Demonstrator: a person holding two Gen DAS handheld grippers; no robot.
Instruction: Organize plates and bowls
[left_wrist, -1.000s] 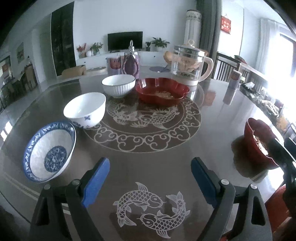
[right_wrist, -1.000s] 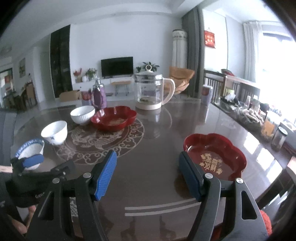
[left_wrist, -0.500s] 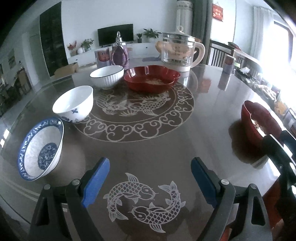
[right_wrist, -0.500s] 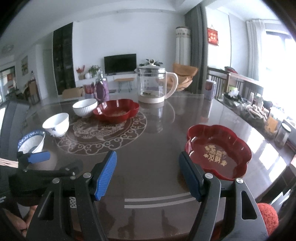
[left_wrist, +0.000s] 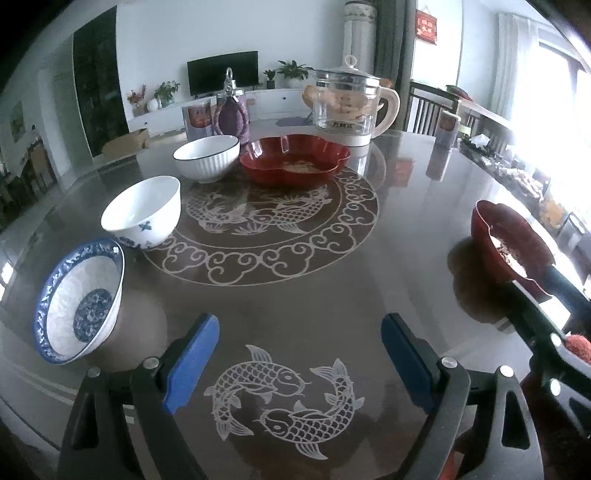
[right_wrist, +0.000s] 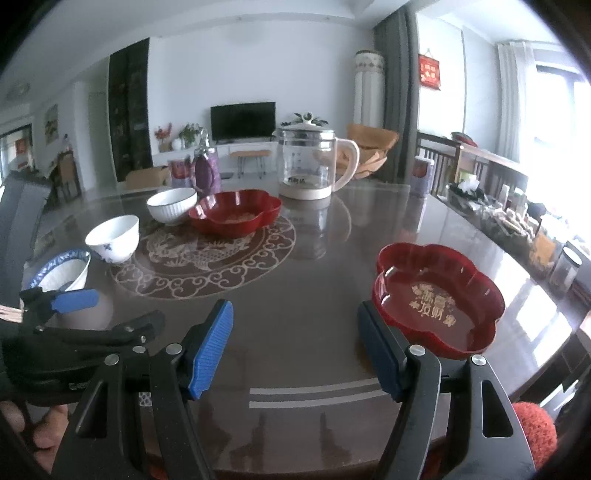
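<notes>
Three bowls line the table's left side: a blue-rimmed patterned bowl (left_wrist: 79, 301) nearest, a white bowl with blue marks (left_wrist: 142, 210) behind it, and a ribbed white bowl (left_wrist: 207, 158) farther back. A red flower-shaped dish (left_wrist: 295, 158) sits at the far middle. A second red dish (right_wrist: 437, 297) with gold lettering lies near the right edge. My left gripper (left_wrist: 299, 362) hovers open over the fish inlay, holding nothing. My right gripper (right_wrist: 295, 347) is open too, its right finger just left of the near red dish (left_wrist: 511, 247).
A glass kettle (right_wrist: 312, 162) and a purple bottle (right_wrist: 207, 171) stand at the table's far side. The dark round table (right_wrist: 332, 240) has a carved medallion in the middle. Jars and clutter fill a sideboard (right_wrist: 517, 225) on the right. A dark chair back (right_wrist: 20, 214) stands left.
The left wrist view has tilted a little, so the bowls and far red dish sit slightly differently in frame. The right gripper has stayed put, and both grippers stay open.
</notes>
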